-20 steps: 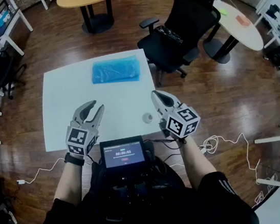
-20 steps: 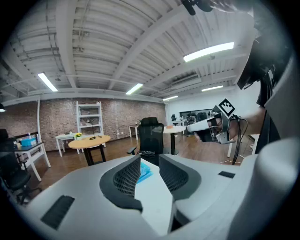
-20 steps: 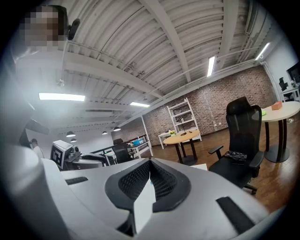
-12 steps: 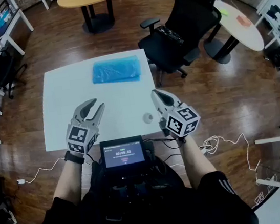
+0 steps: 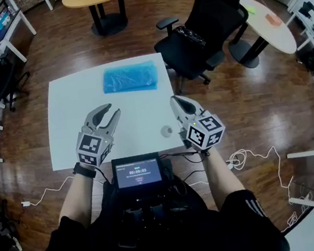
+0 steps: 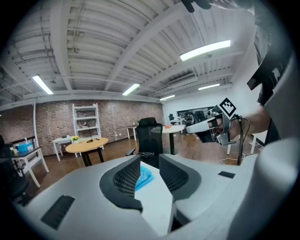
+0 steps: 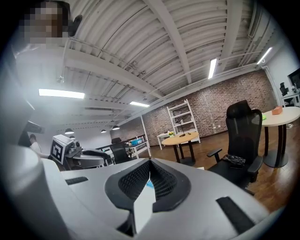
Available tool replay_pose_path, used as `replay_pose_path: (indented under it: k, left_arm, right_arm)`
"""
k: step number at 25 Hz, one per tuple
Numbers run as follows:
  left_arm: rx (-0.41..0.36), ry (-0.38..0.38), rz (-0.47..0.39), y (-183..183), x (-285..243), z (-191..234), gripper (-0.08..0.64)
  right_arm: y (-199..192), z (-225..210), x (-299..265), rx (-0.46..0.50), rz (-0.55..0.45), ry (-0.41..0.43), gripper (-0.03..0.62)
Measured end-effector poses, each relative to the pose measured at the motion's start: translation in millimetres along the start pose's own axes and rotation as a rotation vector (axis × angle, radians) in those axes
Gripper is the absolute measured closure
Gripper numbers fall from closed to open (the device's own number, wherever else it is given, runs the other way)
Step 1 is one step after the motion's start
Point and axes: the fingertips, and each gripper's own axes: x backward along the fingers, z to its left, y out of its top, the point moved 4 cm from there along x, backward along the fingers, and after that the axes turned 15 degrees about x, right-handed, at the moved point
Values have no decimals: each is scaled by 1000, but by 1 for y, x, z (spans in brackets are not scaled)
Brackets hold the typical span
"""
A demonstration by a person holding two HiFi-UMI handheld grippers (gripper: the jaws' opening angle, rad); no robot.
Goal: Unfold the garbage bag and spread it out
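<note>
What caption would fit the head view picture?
Left gripper open, right gripper shut, both over a white table; the folded blue bag lies at its far side.

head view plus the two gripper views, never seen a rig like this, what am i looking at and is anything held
No robot here: a person holds a two-jaw gripper in each hand. The top-down picture comes from a camera on their head; the other two cameras ride on the grippers, looking along the jaws. On the white table lie a folded blue garbage bag and a small round object. The left gripper is open, the right gripper shut; neither holds anything.
</note>
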Motion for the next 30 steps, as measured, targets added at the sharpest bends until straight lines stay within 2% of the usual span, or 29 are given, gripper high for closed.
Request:
replay_pose_path:
  k: [13, 30]
  left_arm:
    - [-16, -21, 18, 8, -30, 13, 430]
    - [-40, -74, 100, -7, -89, 31, 430]
  right_arm:
    - [1, -13, -24, 12, 19, -6, 571]
    - [-12, -28, -64, 36, 77, 3, 572]
